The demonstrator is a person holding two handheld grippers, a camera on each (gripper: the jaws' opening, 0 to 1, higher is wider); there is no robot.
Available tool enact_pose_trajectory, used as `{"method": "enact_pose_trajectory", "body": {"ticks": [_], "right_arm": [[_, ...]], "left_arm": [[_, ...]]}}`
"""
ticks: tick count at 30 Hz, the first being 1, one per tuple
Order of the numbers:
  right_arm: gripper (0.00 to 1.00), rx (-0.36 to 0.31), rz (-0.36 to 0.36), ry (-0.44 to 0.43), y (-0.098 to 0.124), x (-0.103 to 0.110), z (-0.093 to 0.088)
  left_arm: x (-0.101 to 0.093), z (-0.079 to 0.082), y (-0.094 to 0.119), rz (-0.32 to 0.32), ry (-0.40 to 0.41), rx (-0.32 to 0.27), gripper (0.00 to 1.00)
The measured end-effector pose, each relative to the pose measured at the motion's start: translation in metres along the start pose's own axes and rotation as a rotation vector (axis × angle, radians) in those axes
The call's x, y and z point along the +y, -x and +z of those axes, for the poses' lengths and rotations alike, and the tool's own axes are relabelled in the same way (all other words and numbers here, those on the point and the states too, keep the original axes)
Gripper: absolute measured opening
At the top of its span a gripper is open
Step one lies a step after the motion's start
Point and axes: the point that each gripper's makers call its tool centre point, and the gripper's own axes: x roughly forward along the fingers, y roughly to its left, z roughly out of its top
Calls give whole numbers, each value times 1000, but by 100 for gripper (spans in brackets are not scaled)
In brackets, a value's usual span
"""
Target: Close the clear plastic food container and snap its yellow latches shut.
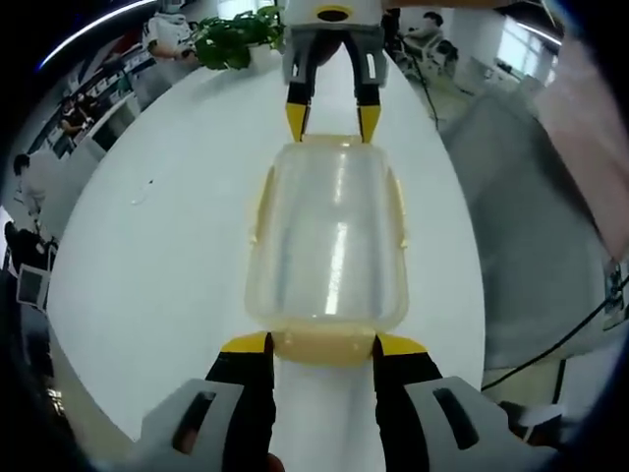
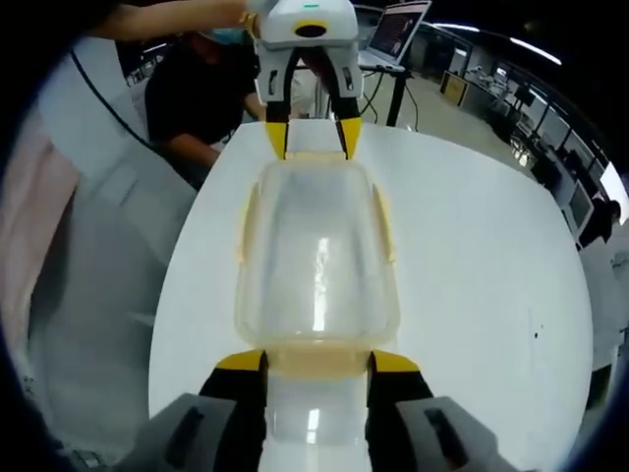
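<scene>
Left gripper view: lid [image 1: 329,241] on container, I judge. My left gripper [image 1: 322,346] and right gripper [image 1: 332,125] spread, jaws astride end latches [image 1: 324,346]; snapping remains.

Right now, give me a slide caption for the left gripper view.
Two grippers, left and right, bracket opposite end latches of a lidded clear container on a white table.

Both grippers, left gripper [image 1: 321,346] and right gripper [image 2: 317,364], have black jaws, yellow tips, grey housings.

Lidded clear container [image 1: 329,251] flat on white table [image 1: 177,246], yellow latches [image 1: 324,346] seemingly down.
</scene>
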Motion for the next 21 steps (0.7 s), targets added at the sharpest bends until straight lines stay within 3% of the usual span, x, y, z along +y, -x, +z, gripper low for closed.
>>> {"method": "enact_pose_trajectory", "body": {"ticks": [21], "right_arm": [[36,22,-21,-31,19,1,-36]], "left_arm": [[1,38,-18,-9,-37,-4,37]]}}
